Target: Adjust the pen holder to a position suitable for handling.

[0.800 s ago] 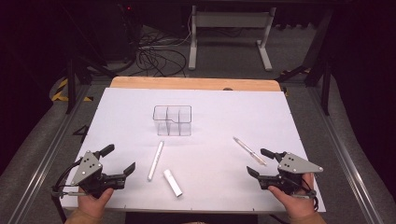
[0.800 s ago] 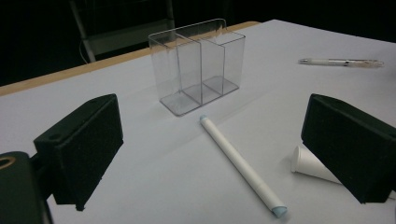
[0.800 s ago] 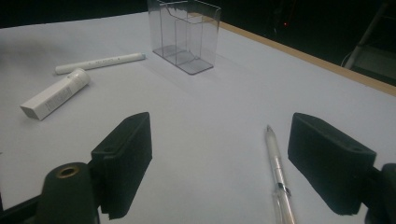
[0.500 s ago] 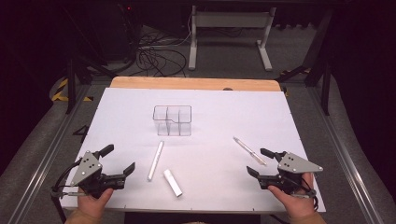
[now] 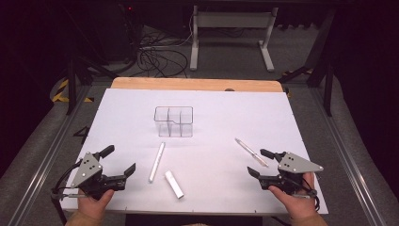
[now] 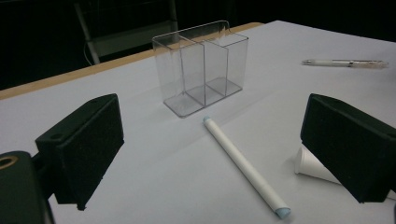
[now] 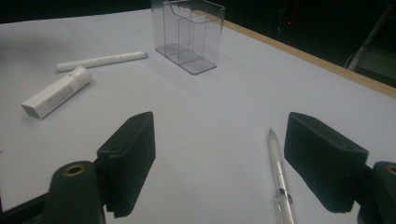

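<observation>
A clear plastic organiser (image 5: 174, 121) with compartments stands upright in the middle of the white table (image 5: 117, 113). In front of it lie a long white marker (image 5: 157, 161) and a short white tube (image 5: 174, 184). To the right lies a clear pen (image 5: 251, 152). My left gripper (image 5: 120, 162) rests open at the front left, its jaws wide apart; ahead of it are the organiser (image 6: 201, 65), the marker (image 6: 245, 168) and the tube (image 6: 315, 165). My right gripper (image 5: 260, 163) rests open at the front right, with the pen (image 7: 280, 179) lying between its jaws on the table.
A wooden strip (image 5: 195, 84) runs along the table's far edge. Beyond it stand a white metal frame (image 5: 230, 35) and loose cables (image 5: 155, 59) on the floor. Metal rails (image 5: 44, 155) flank the table on both sides.
</observation>
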`<state>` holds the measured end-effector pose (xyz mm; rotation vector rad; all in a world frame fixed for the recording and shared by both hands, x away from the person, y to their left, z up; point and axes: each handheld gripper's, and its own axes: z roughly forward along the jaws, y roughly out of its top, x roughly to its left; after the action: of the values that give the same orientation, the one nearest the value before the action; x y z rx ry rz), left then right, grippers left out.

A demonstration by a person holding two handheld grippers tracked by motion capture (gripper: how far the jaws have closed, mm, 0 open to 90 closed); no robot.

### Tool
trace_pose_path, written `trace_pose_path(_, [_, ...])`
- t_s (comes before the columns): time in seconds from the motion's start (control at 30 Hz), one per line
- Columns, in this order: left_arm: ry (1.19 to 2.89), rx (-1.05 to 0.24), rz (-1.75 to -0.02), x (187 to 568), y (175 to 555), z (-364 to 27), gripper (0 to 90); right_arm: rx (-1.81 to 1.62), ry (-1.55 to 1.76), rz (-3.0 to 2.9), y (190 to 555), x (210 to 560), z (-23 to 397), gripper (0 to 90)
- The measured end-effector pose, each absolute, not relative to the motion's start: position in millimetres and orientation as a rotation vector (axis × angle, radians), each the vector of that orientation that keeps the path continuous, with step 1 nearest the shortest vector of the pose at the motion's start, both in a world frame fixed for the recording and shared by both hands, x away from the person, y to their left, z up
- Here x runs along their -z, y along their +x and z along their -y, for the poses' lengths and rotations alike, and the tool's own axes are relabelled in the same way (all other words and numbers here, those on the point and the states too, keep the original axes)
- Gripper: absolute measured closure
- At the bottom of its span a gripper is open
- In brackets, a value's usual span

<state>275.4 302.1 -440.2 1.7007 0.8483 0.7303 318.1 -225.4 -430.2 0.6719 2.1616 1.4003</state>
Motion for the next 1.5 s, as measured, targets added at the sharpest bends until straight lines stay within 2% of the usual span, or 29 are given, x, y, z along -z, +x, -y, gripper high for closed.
trace_pose_path(0.33, [1.702,-0.729,-0.843,440,275,-301,6.6,-1.413,0.639,-2.194,325,424,214,28.4])
trace_pose_path(1.07, [1.707,-0.727,-0.837,441,275,-300,7.7,-1.439,0.581,-2.224,344,409,190,27.3])
trace_pose_path(1.3, [1.713,-0.729,-0.835,441,275,-301,7.7,-1.419,0.467,-2.292,349,406,178,40.2])
trace_pose_path(1.5, [1.714,-0.731,-0.834,441,275,-301,7.7,-1.407,0.404,-2.333,356,399,166,45.3])
